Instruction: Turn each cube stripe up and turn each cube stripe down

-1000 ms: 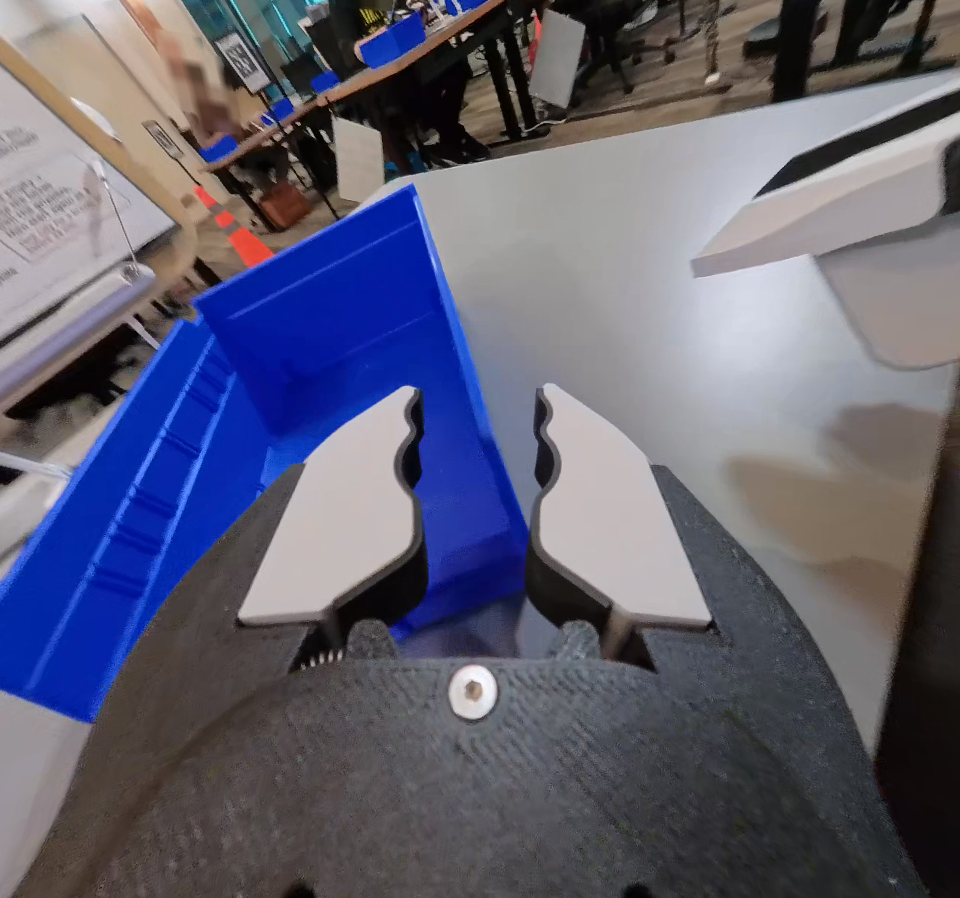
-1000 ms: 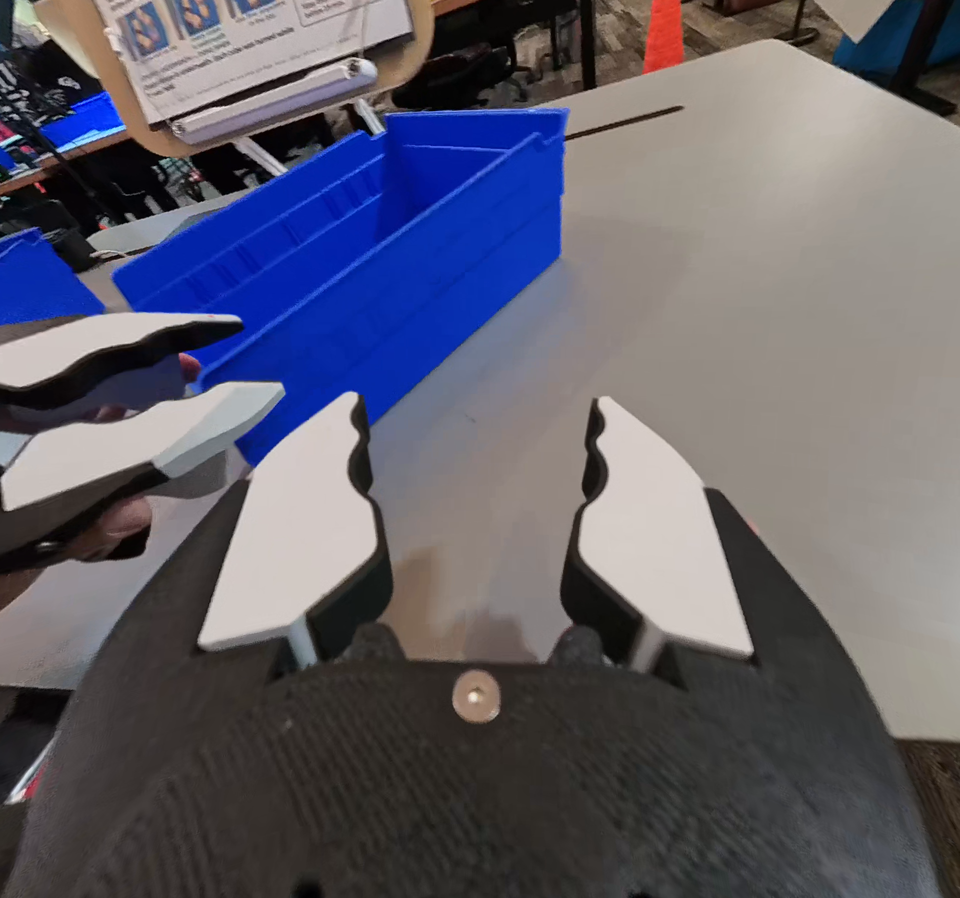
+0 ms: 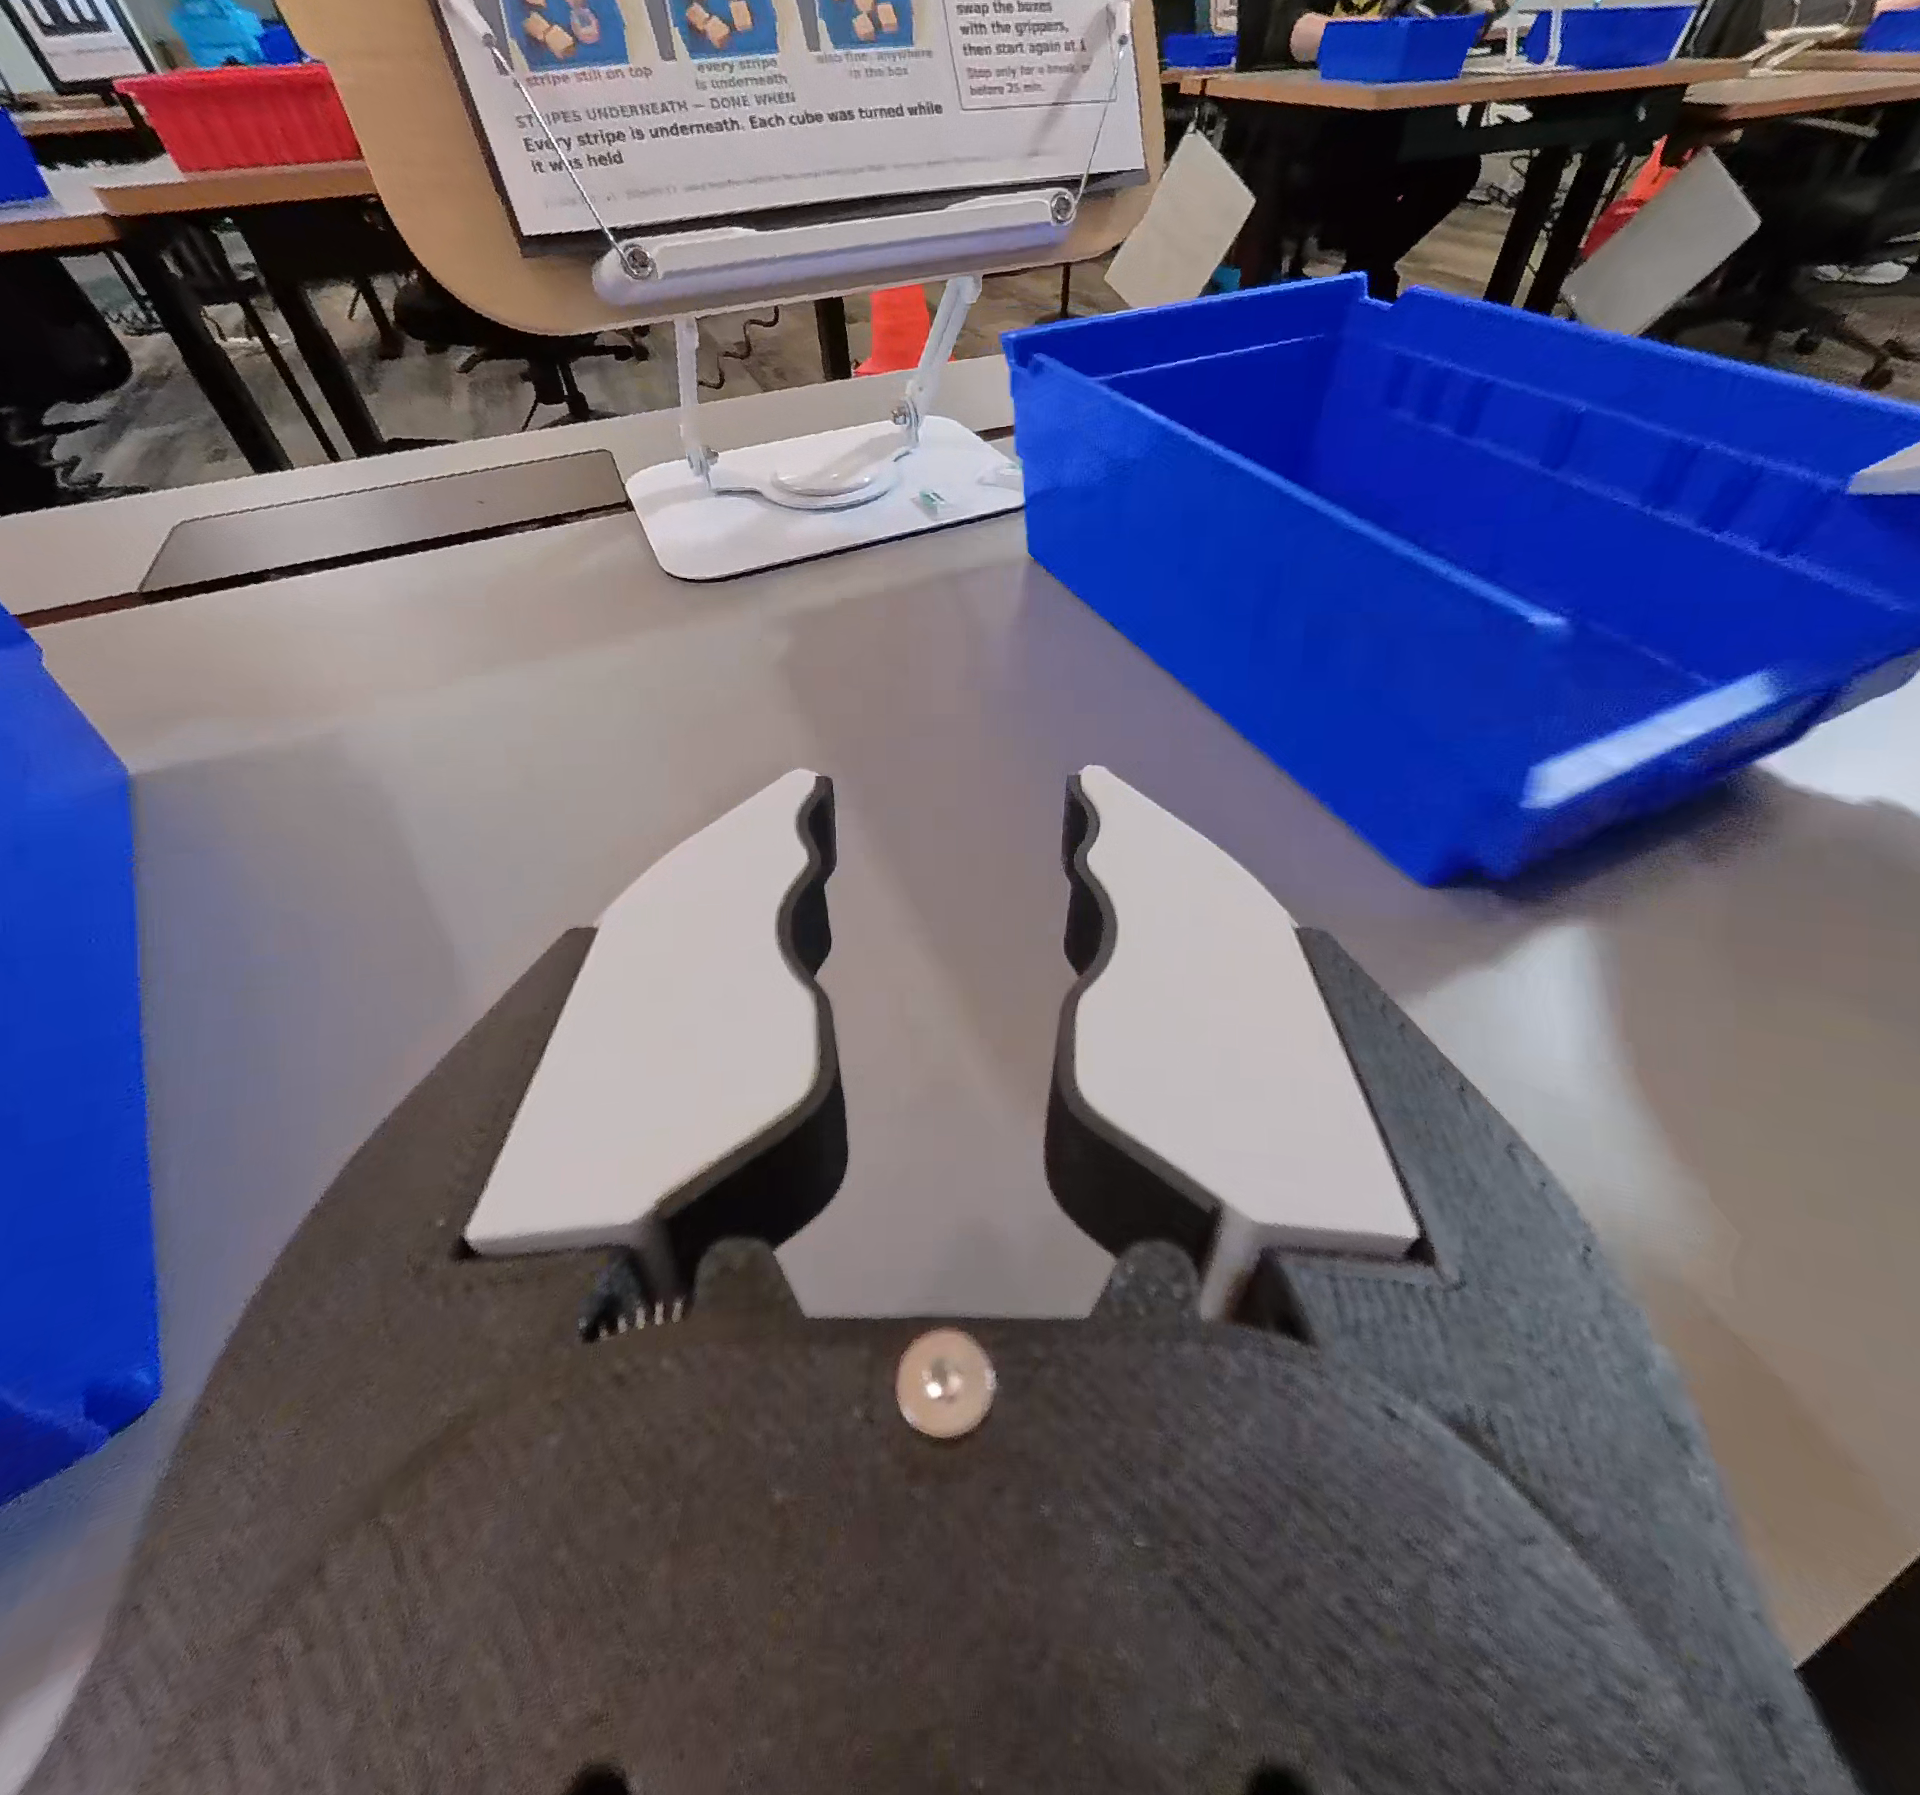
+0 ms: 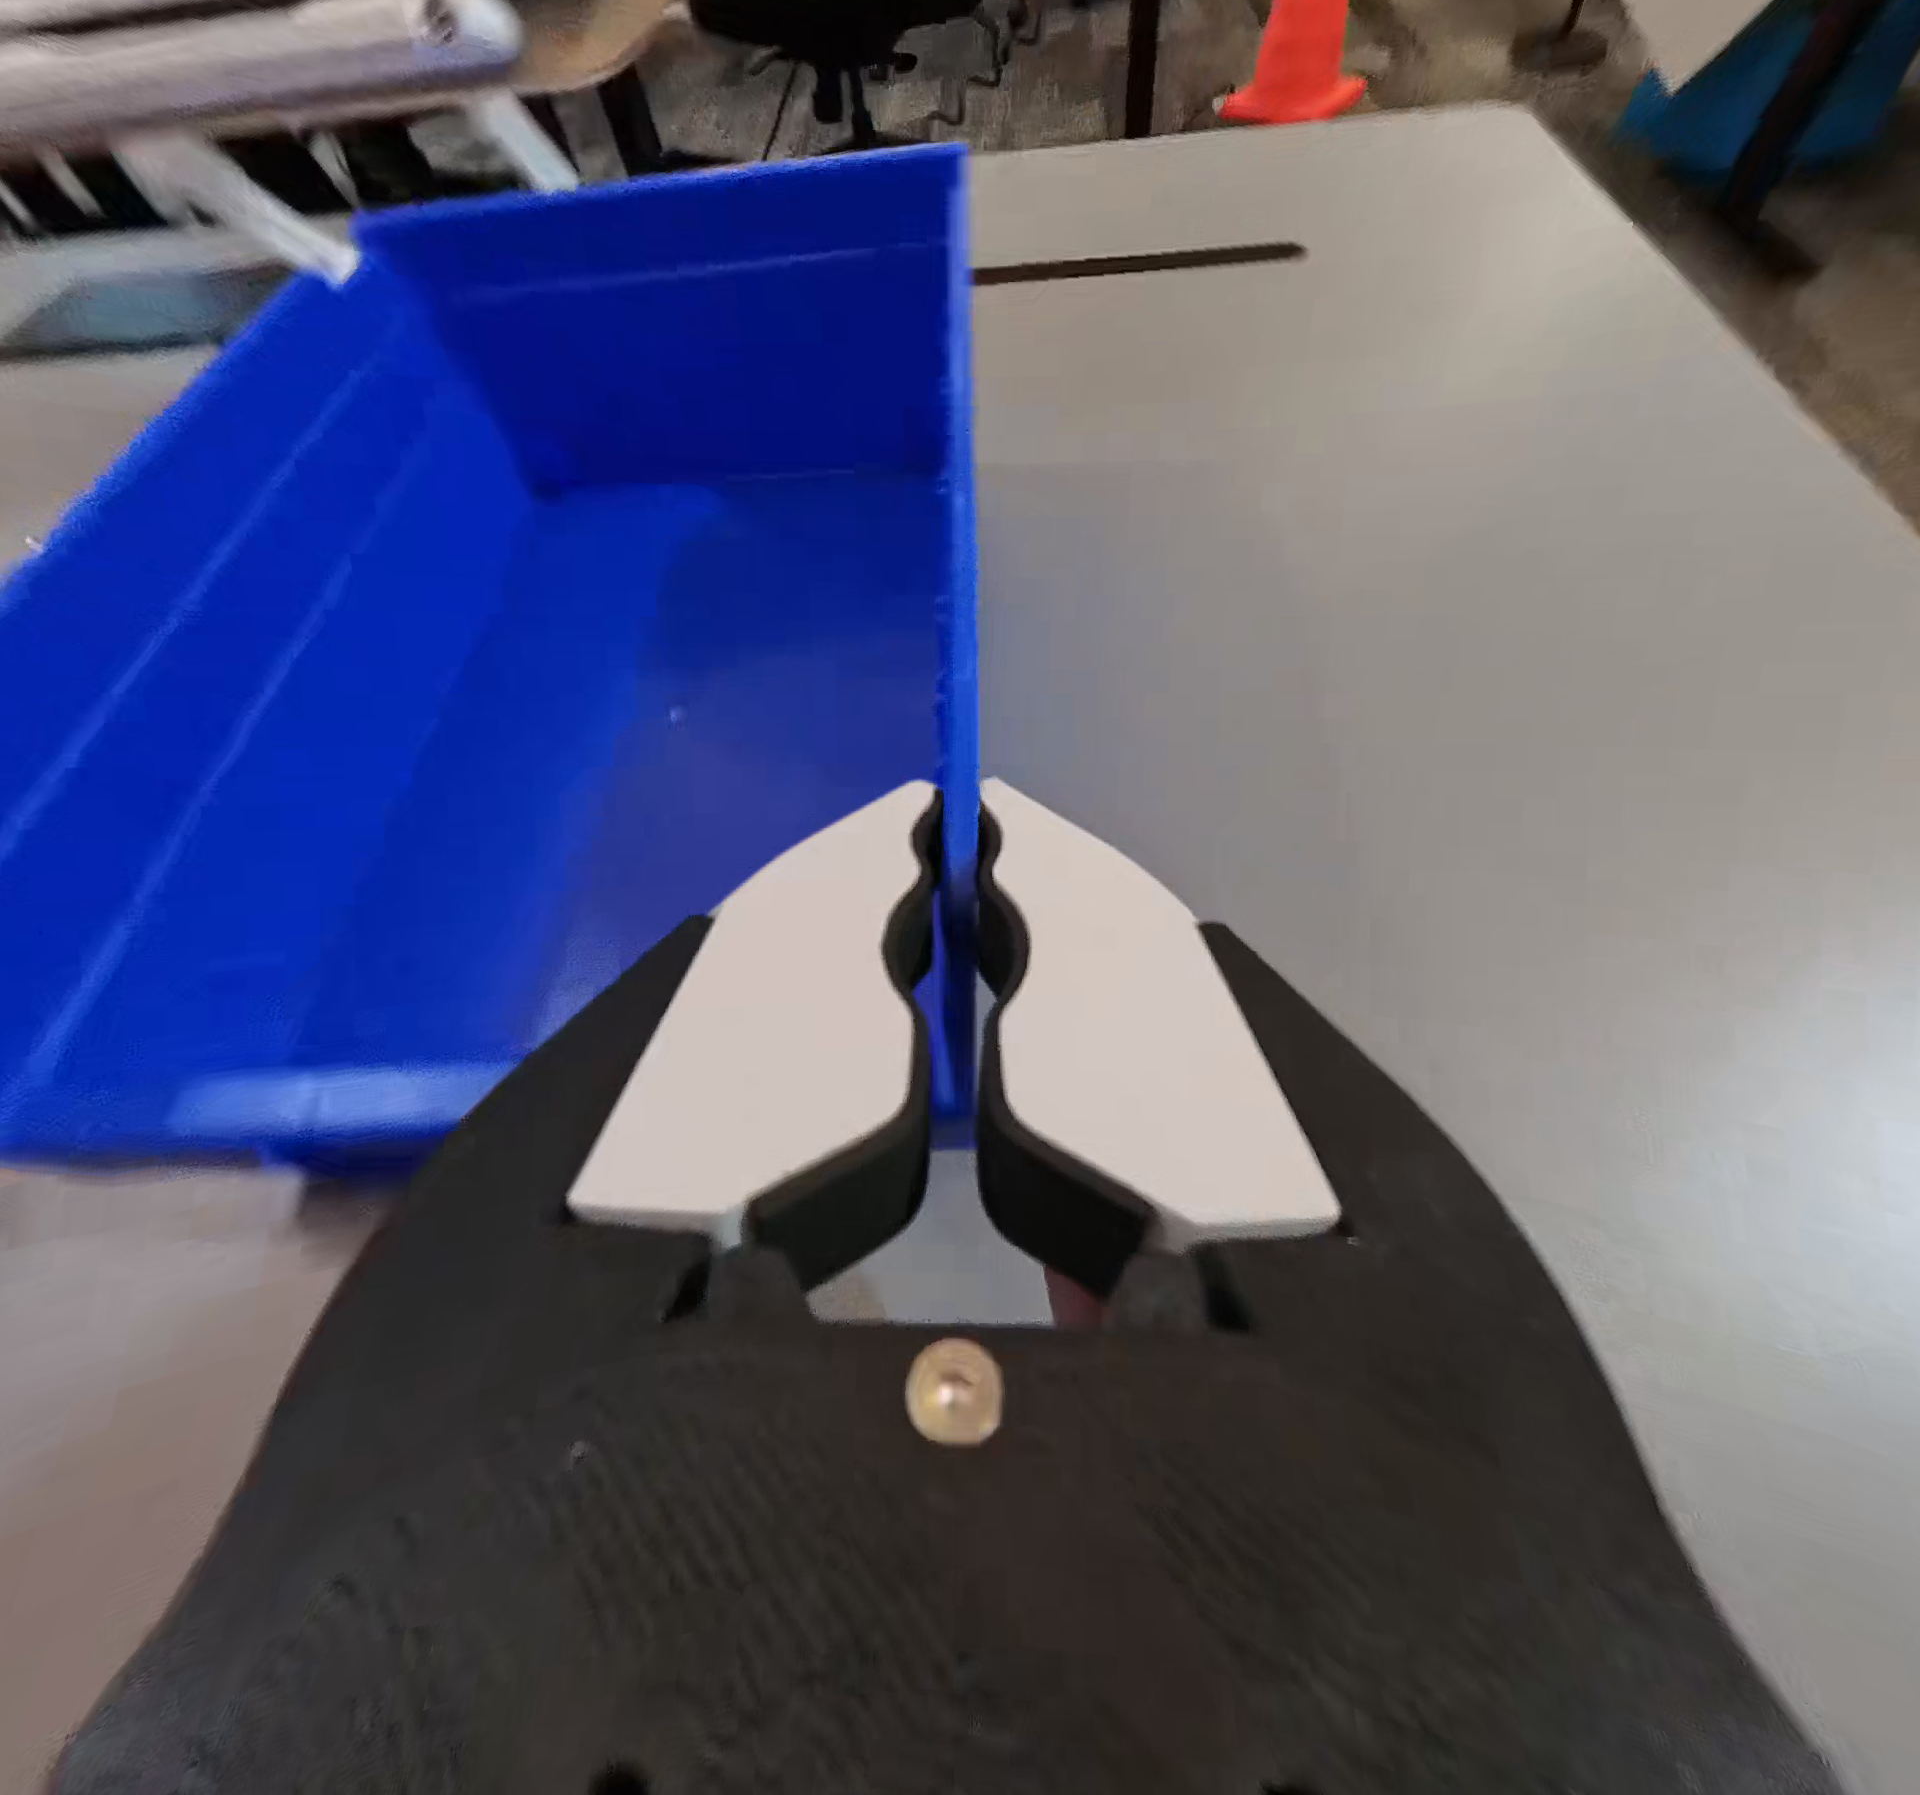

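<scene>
Right wrist view, right gripper (image 4: pixel 961 810) pinching one blue bin (image 4: pixel 961 457) wall, left gripper (image 3: pixel 948 789) spread

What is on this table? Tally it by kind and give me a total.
Bins: 2
Stand: 1
Grippers: 2
Cubes in view: 0
Total: 5

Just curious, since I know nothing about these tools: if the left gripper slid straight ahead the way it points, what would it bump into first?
Probably the white base of the document stand. The open left gripper has only bare grey table ahead; depth is uncertain.
</scene>
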`<action>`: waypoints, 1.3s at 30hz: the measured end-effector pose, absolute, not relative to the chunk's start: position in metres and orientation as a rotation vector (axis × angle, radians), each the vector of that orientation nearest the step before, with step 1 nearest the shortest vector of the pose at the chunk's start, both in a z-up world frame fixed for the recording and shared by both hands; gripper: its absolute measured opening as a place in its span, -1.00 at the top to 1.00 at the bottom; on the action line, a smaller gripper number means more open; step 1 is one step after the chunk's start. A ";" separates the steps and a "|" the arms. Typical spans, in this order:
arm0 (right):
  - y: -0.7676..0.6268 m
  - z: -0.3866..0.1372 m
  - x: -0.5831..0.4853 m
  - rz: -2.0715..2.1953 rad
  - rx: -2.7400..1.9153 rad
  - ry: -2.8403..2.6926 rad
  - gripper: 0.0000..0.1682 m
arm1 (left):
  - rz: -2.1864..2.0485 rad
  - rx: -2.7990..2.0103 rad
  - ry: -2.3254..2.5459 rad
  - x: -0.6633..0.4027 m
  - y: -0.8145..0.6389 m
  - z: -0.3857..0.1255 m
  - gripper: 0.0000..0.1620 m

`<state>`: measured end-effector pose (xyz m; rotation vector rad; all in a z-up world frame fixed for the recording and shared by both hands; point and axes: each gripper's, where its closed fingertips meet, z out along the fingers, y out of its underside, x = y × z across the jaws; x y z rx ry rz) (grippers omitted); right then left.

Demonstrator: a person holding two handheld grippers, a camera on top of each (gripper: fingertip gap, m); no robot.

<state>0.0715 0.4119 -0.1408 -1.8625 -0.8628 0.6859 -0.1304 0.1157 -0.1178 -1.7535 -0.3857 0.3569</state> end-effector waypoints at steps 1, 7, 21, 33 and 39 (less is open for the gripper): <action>0.424 -0.140 0.082 0.733 -1.882 -0.834 0.96 | 0.357 -1.757 -0.384 -0.131 0.116 -0.118 0.48; 0.470 -0.131 0.146 0.711 -1.835 -0.819 0.96 | 0.340 -1.772 -0.334 -0.128 0.125 -0.119 0.55; 0.511 -0.139 0.210 0.577 -1.880 -0.659 0.94 | 0.148 -1.784 -0.433 -0.136 0.134 -0.128 0.60; 0.458 0.033 0.218 0.569 -1.174 -0.406 0.80 | -0.079 -1.875 -0.420 -0.120 0.138 -0.141 0.48; 0.308 0.048 0.063 1.020 -1.022 -0.790 0.46 | 0.001 -1.845 -0.498 -0.137 0.128 -0.138 0.37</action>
